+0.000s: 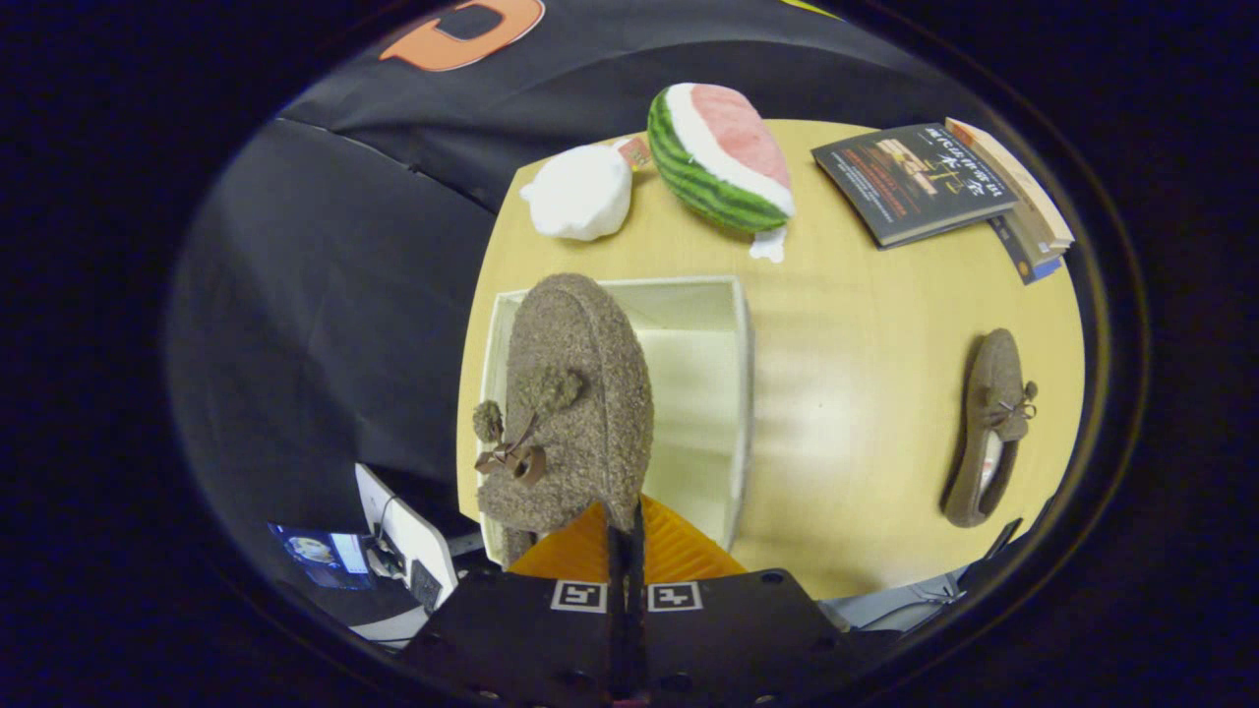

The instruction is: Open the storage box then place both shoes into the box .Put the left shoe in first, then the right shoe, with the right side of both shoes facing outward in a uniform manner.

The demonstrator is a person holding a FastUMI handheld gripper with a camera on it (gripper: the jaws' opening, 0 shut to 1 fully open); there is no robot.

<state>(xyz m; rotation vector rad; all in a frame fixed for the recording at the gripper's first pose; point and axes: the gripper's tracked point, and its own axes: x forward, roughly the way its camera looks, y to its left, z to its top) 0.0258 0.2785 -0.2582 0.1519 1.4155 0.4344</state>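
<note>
A pale wooden table (pixel 866 393) is standing in a booth, with black cloth (pixel 334 295) hanging beyond its far and left edges. At the table's far side a white plush lump (pixel 580 192) is lying just beside a plush watermelon slice (pixel 723 157), and a small stack of books (pixel 944 182) is resting farther right. Beside the table, near the claw, a white device (pixel 408 536) and a lit screen (pixel 320 556) are showing. The storage box (pixel 733 393), cream-coloured and open-topped, is sitting on the table directly ahead of the claw. The claw (pixel 625 526) is pinching the edge of a fuzzy brown shoe (pixel 575 393), its two fingers pressed close together on it. This shoe, bearing pompoms and a brown bow, is hanging over the box's left part; whether it is touching the box cannot be told. The second shoe (pixel 989 428), matching in colour and bow, is lying on the table well apart to the right of the box.
</note>
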